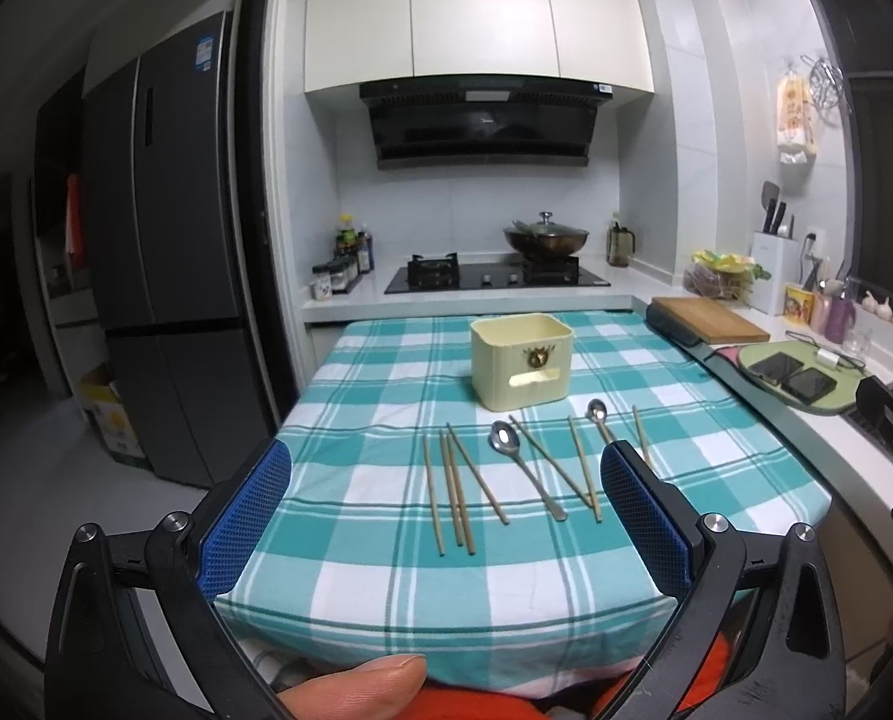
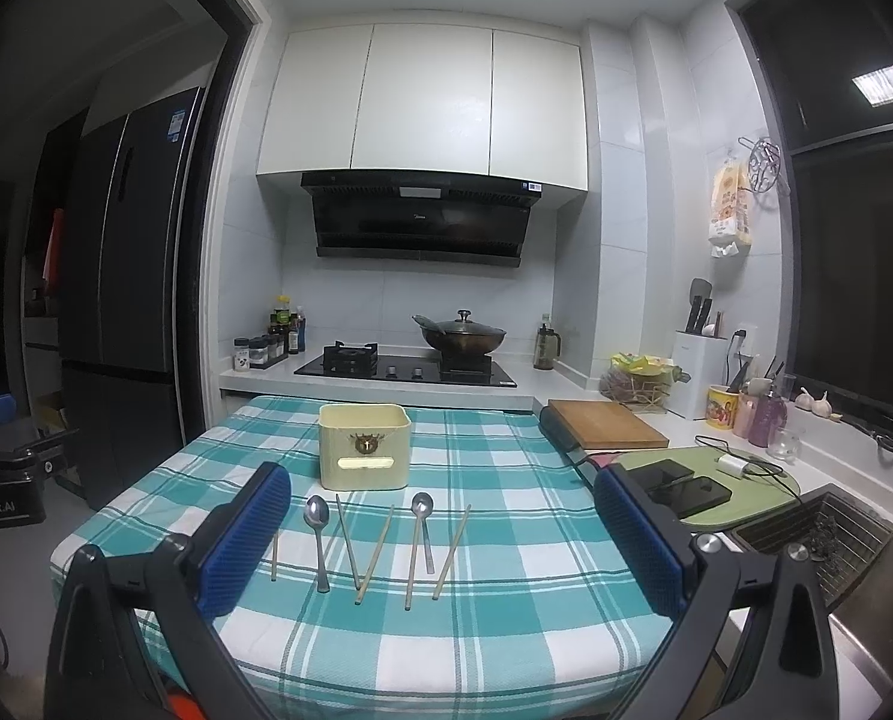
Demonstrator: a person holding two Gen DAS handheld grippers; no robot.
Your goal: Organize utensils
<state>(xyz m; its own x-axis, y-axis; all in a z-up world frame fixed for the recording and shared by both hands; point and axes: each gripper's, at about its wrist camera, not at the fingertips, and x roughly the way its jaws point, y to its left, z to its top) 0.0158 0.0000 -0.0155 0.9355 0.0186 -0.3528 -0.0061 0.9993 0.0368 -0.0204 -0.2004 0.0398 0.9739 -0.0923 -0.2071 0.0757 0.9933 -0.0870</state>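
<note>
While both hand-held grippers hang over the near edge of the counter (image 1: 566,600) w/ its teal-and-white checked cloth, neither holds anything: left hand-held gripper (image 1: 446,510) has its blue-padded jaws spread wide, right hand-held gripper (image 2: 443,531) likewise wide.

Task items lie in a loose row mid-cloth. In left view, approx 12 o'clock from the gripper: a group of wooden chopsticks (image 1: 455,492) fanned side by side, then a steel spoon w/ bowl facing up (image 1: 521,471), a crossed pair of chopsticks (image 1: 566,468) forming a V, and a second smaller steel spoon (image 1: 599,417) at 1 o'clock; its handle goes behind the right jaw pad. In right view one chopstick (image 2: 274,555) is partly hidden by the left jaw pad.

Past the row, at 12 o'clock, stands the cream plastic utensil box w/ a slot handle (image 1: 521,360), upright, open top, apart from the utensils. Nothing sits btwn utensils and box.

Around: wooden cutting board (image 2: 605,423) at 2 o'clock, green mat w/ two dark phones (image 2: 740,489) at 3 o'clock, sink rack (image 2: 818,534) beside it. Black gas hob w/ lidded wok (image 2: 458,336) far back. A thumb (image 1: 356,684) shows at 6 o'clock in left view.
</note>
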